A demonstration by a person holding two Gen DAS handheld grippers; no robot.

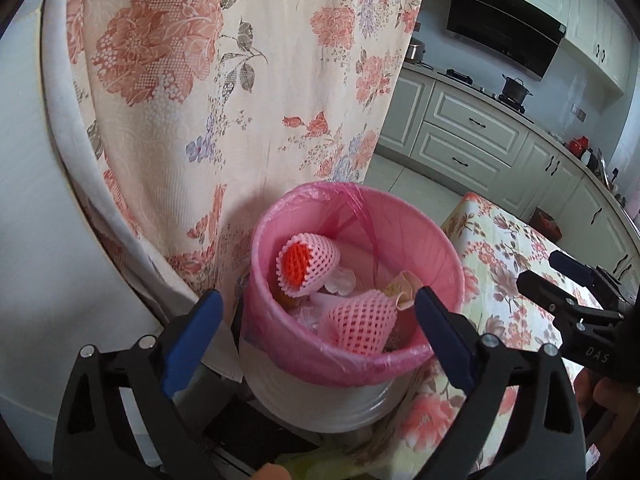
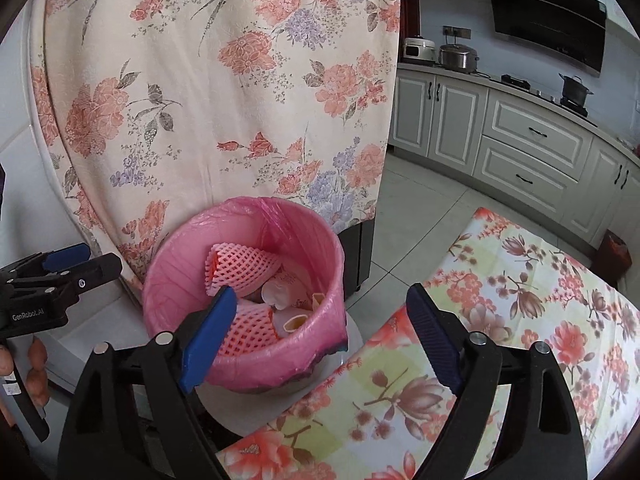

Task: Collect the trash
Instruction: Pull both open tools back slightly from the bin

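Note:
A white trash bin lined with a pink bag [image 1: 360, 366] [image 2: 240, 210] stands on the floor between a hanging cloth and a table. Inside lie a pink foam fruit net with an orange core [image 1: 306, 264], a second pink foam net [image 1: 360, 324] [image 2: 250, 330], another net [image 2: 244, 266] and crumpled white wrappers [image 2: 280, 294]. My left gripper [image 1: 319, 294] [image 2: 100, 259] hovers open over the bin's near rim, with nothing between its blue pads. My right gripper [image 2: 322, 290] [image 1: 540, 270] is open too, empty, over the bin's right edge by the table.
A floral cloth [image 1: 200, 100] [image 2: 240, 80] hangs right behind the bin. A table with a floral cover [image 2: 500, 320] [image 1: 508, 256] borders it on the right. Kitchen cabinets [image 2: 520, 140] with a stove and a pot line the far wall across the tiled floor [image 2: 412, 200].

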